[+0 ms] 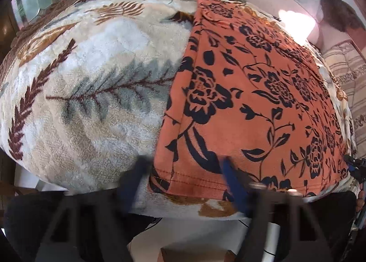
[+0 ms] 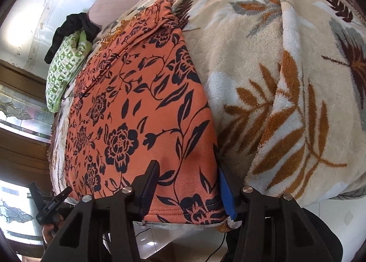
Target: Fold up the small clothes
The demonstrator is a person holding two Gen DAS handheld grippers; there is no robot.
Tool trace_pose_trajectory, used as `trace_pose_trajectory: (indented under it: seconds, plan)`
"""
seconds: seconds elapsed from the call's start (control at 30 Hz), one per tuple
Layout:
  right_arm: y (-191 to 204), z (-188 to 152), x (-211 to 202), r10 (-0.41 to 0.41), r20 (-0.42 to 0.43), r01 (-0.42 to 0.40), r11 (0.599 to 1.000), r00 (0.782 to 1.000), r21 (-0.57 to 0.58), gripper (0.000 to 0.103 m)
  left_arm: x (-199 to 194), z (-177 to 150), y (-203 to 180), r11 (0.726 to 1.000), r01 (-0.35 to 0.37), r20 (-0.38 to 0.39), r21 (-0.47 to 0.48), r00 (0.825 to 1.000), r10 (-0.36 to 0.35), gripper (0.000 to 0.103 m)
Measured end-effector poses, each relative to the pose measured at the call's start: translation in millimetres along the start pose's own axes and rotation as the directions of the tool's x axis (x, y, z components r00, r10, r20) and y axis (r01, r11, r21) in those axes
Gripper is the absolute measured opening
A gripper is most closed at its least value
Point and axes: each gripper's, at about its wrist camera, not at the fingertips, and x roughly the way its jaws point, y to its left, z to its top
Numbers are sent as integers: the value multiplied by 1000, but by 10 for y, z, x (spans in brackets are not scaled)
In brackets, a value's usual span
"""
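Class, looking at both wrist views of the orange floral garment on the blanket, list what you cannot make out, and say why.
- Left wrist view: the left tongs are motion-blurred; whether they pinch the orange floral garment is unclear.
- Right wrist view: the garment's near hem bends over the blanket edge; its underside is hidden.
- Both views: the garment's far end is squeezed by fisheye, so its type is unclear.

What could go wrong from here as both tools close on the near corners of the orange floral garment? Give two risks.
1. The left tool straddles the orange floral garment's corner with one finger on the fleece blanket, so it may pinch blanket too.
2. The right tool sits at the very edge beside the blanket, so the hem could slip free, leaving an uneven fold.
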Motion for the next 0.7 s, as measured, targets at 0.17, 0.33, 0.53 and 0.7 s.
trace_pose_trajectory:
  seconds: [0.17,0.33,0.53,0.7]
  plan:
    - [18,-25,-111,17,12,-17,1000,1000,0,22,-111,37,58,999,45,15,-29,999,-44,13]
    - [-17,-52,-50,-17,-15,17,1000,1000,6,23,-25,37,10,1000,21,-4,-5,1000,-21,29]
    - [-19,-54,-5,-30,-34,30,999,999,-18,80,-15,26,-7,999,23,6,-24,1000,-23,74]
    - [-63,-105,-67,5,-16,-5,1000,1000,-28,10,-54,46,53,996,79,-18,-49,997,-80,12]
